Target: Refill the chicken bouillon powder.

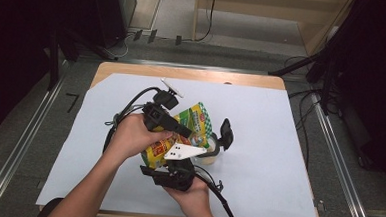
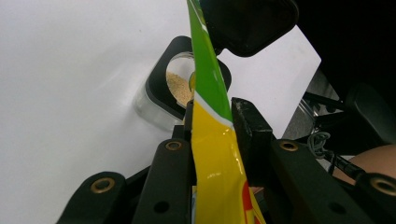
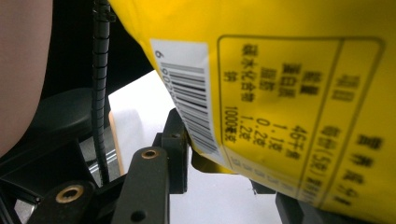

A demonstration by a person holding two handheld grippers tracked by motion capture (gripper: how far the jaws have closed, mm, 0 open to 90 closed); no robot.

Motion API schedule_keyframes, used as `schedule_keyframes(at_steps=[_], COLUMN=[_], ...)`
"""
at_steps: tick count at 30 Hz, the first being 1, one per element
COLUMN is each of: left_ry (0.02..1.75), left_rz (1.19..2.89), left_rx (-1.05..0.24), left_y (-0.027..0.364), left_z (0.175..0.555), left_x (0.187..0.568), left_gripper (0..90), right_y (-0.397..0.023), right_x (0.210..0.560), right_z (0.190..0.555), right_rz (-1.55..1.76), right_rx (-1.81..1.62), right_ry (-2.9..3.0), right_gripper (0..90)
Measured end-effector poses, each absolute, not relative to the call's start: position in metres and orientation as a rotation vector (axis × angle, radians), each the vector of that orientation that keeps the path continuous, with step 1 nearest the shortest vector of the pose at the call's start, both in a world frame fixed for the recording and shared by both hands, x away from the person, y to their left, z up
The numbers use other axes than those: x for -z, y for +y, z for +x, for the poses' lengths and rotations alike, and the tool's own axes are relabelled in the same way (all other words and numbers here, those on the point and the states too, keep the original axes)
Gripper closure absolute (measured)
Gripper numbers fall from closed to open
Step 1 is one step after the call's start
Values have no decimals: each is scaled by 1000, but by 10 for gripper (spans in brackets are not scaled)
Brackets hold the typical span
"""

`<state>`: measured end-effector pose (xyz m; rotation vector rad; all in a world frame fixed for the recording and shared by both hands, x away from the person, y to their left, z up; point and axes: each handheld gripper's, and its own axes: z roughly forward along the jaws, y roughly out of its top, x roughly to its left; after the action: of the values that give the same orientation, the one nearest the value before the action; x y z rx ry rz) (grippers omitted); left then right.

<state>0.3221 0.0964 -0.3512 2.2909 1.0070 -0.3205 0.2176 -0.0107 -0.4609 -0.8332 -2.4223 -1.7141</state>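
Over the middle of the table [image 1: 281,108], the left gripper [image 1: 187,132] and right gripper [image 1: 177,170] hold a yellow-green packet [image 1: 193,119] tipped above a clear jar [image 1: 209,153]. In the left gripper view, the jaws pinch the packet — powder [image 2: 179,87] already lies in the jar, so pouring seems under way. In the right gripper view, the jaws clamp the packet's bottom end [image 3: 261,93] — emptying remains.

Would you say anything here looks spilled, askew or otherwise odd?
Nothing looks spilled. The yellow-green pouch is held tilted between both grippers above the clear container, whose beige powder stays inside. The container's black lid stands open at its side.
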Motion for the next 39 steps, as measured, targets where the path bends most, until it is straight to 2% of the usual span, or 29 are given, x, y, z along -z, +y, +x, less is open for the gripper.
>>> schedule_keyframes(at_steps=[5, 11, 13, 14, 16, 30, 32, 39], left_ry=[1009, 995, 999, 1000, 998, 1014, 982, 976], left_rz=[2323, 2354, 2350, 2351, 2346, 2311, 2343, 2365], left_rx=[283, 254, 258, 261, 262, 311, 285, 342], left_y=[94, 92, 92, 91, 91, 93, 92, 92], left_z=[323, 322, 322, 322, 322, 328, 329, 335], left_x=[351, 351, 351, 351, 351, 350, 350, 351], left_gripper=[852, 875, 876, 877, 877, 849, 836, 834], right_y=[-11, -8, -6, -5, -6, -7, -6, -6], right_x=[461, 462, 462, 462, 461, 459, 459, 458], right_z=[218, 217, 216, 215, 215, 216, 217, 216], right_rz=[-831, -777, -766, -762, -770, -818, -828, -817], right_rx=[1712, 1699, 1690, 1681, 1675, 1682, 1679, 1693], right_ry=[-2424, -2485, -2512, -2553, -2569, -2464, -2454, -2442], right_gripper=[656, 574, 590, 639, 664, 668, 669, 670])
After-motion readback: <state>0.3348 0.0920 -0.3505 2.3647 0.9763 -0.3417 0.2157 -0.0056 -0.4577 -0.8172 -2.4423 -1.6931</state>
